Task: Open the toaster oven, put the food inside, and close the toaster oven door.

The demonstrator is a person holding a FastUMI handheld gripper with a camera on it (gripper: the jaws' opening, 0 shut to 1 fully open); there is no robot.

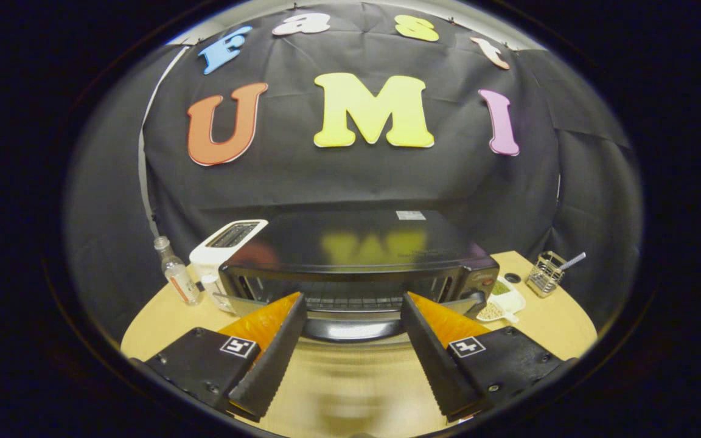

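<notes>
Looking along the tongs [353, 304], I see their two fingers spread wide apart, released, with nothing between them but bare table [350, 377]. Just ahead of the fingertips stands the toaster oven [356, 255], a black box with a glossy top that mirrors the wall behind it. Its door [350, 325] hangs down and open toward me, the dark handle edge lying between the fingertips, and the wire rack [350, 299] shows inside the lit mouth. I cannot tell whether any food lies on the rack. Beyond the left finger sit a white toaster [226, 246] and a small clear bottle [175, 272]. Beyond the right finger I make out a white dish [502, 301] touching the oven's side, and farther off a wire holder [544, 274].
</notes>
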